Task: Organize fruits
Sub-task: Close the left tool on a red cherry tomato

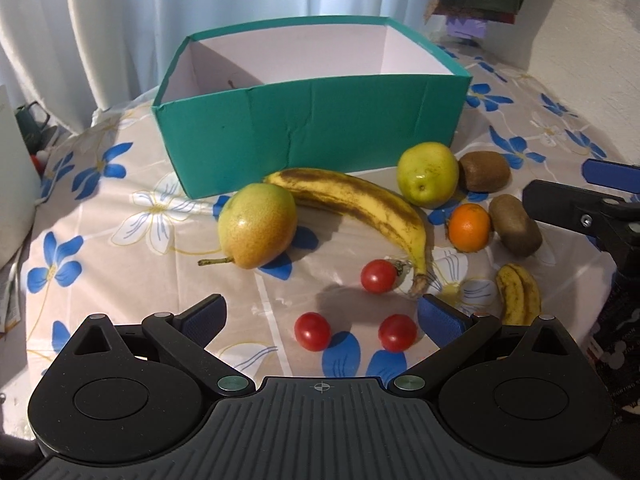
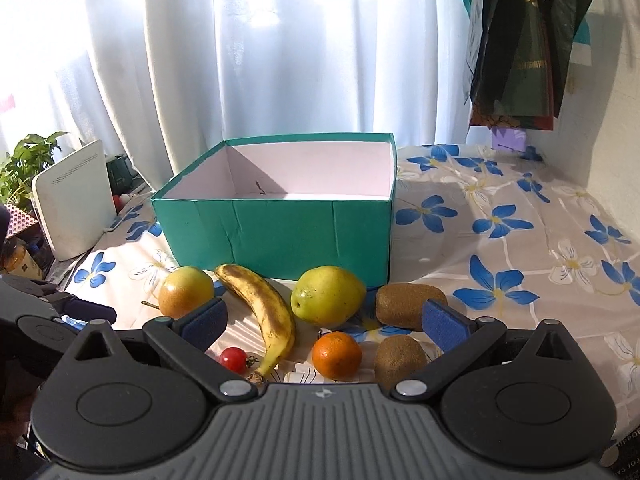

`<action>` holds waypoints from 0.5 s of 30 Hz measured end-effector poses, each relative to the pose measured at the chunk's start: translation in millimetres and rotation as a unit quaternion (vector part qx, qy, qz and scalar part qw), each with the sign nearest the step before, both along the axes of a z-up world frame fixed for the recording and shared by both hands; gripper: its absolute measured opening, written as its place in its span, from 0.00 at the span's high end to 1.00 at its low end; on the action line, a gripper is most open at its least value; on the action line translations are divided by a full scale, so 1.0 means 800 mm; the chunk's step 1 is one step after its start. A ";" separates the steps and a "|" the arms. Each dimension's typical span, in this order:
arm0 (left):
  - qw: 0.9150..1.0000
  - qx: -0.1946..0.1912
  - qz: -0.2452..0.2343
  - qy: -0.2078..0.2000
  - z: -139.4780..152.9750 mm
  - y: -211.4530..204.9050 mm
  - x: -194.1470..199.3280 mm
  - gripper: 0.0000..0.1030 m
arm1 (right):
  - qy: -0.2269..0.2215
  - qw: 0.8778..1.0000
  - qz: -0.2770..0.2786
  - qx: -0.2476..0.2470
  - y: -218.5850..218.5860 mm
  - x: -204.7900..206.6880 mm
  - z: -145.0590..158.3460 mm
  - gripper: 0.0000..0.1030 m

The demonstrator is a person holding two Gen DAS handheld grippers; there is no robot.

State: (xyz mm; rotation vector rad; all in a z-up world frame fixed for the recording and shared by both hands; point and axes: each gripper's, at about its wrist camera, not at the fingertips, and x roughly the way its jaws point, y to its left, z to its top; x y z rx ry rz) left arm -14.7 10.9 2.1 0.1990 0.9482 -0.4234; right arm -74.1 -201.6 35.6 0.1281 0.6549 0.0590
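Note:
A teal box with a white inside stands open at the back of the table; only a thin stem shows inside it. In front lie a long banana, two pears, two kiwis, an orange, three cherry tomatoes and a small banana pair. My left gripper is open above the two near tomatoes. My right gripper is open over the orange and the near kiwi.
A flowered cloth covers the table. A white device and a plant stand at the left. White curtains hang behind. Dark bags hang at the right wall. The right gripper's finger shows at the left view's right edge.

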 end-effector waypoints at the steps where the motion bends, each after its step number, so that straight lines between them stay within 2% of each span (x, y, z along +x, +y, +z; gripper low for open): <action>1: 1.000 -0.008 -0.011 0.001 -0.001 0.000 -0.003 0.00 | 0.004 1.000 -0.002 0.012 -0.004 0.000 -0.003 0.00; 4: 0.999 -0.032 -0.032 0.001 -0.004 -0.001 -0.008 0.00 | 0.008 0.999 -0.007 0.045 -0.016 -0.004 -0.009 0.00; 7: 0.998 -0.049 -0.041 0.008 -0.008 -0.002 -0.006 0.00 | 0.014 0.998 -0.020 0.056 -0.023 -0.005 -0.013 0.00; 11: 0.999 -0.038 -0.008 0.033 -0.019 0.002 0.010 0.00 | 0.035 0.997 -0.027 0.059 -0.029 -0.002 -0.023 0.00; 15: 0.997 -0.051 0.017 0.048 -0.022 0.011 0.021 0.00 | 0.053 0.996 -0.032 0.068 -0.036 0.000 -0.034 0.00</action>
